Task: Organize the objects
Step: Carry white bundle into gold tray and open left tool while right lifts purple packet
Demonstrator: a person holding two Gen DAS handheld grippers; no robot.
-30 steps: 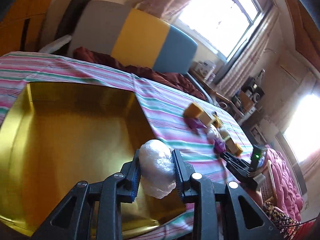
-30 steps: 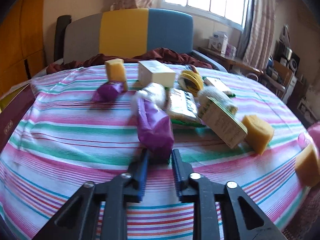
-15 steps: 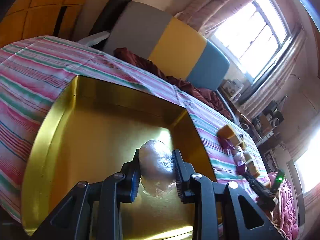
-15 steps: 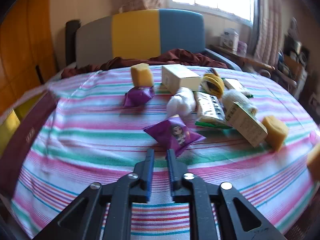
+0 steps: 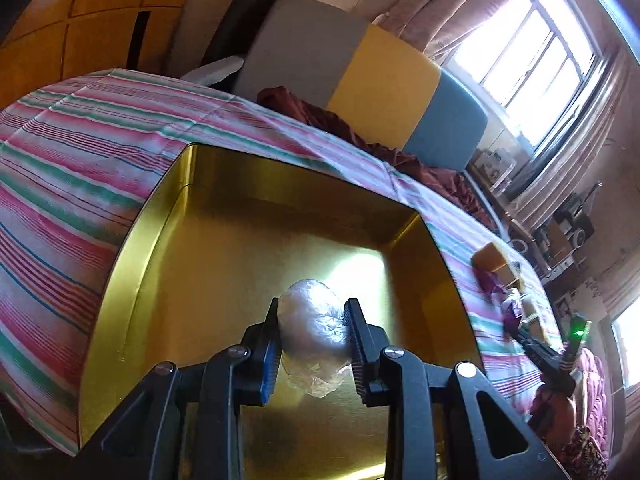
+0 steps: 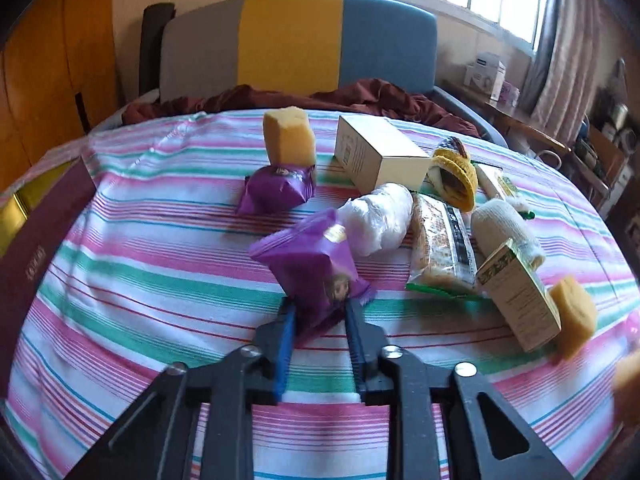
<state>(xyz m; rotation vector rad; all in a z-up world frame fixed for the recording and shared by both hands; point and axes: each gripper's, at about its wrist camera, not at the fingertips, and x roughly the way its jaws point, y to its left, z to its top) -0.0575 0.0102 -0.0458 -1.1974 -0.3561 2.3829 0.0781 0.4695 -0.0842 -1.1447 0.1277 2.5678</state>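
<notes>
The left gripper (image 5: 312, 322) pinches a soft, crinkly plastic-wrapped bundle (image 5: 310, 326) at its middle above the gold tin (image 5: 132, 264), while the right gripper (image 6: 318, 322) nips the lower edge of a light, slippery purple snack packet (image 6: 316, 268) over the striped cloth (image 6: 140, 280), a hold likely to slip.

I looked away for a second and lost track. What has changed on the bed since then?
The left gripper carried its plastic-wrapped bundle from the gold tin's edge to over its middle. The right gripper let the purple packet go, then regripped it. The other items stayed put.
</notes>
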